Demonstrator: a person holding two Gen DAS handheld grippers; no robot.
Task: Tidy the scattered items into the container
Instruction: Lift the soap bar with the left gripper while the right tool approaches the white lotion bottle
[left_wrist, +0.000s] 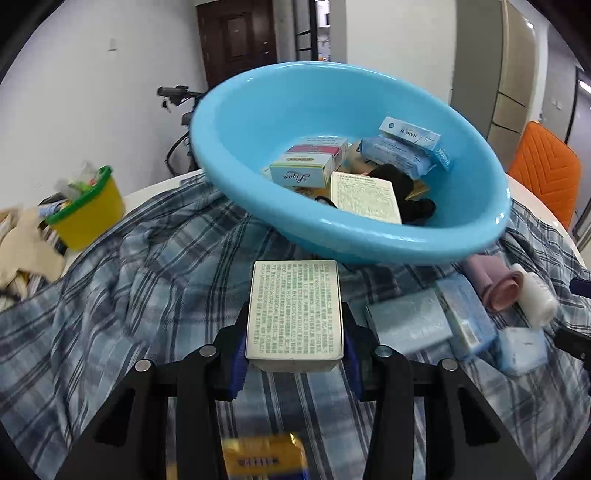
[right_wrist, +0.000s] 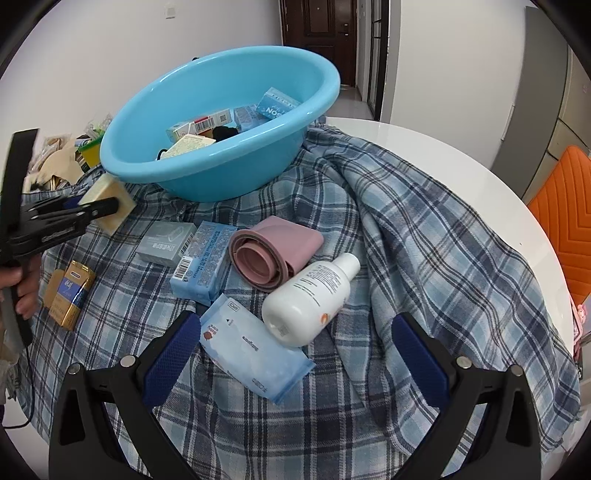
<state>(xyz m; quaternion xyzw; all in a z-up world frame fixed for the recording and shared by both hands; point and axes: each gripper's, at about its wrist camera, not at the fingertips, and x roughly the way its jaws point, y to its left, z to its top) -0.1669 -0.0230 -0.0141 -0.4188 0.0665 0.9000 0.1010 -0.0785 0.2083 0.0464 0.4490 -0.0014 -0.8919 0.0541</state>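
My left gripper (left_wrist: 295, 350) is shut on a cream box with green print (left_wrist: 295, 310), held above the plaid cloth in front of the blue basin (left_wrist: 236, 147). It also shows in the right wrist view (right_wrist: 107, 201) at the left, beside the basin (right_wrist: 207, 173). The basin holds several boxes and a black item. My right gripper (right_wrist: 295, 354) is open and empty over a blue wipes pack (right_wrist: 247, 347) and a white bottle (right_wrist: 314, 295). A pink rolled band (right_wrist: 269, 254), a light blue box (right_wrist: 203, 262), a grey box (right_wrist: 166, 242) and a gold-blue pack (right_wrist: 70, 291) lie on the cloth.
A plaid cloth (right_wrist: 424, 236) covers a round white table (right_wrist: 424, 144). A yellow tub with a green rim (left_wrist: 88, 210) stands at the far left with clutter around it. An orange chair (right_wrist: 569, 210) stands at the right.
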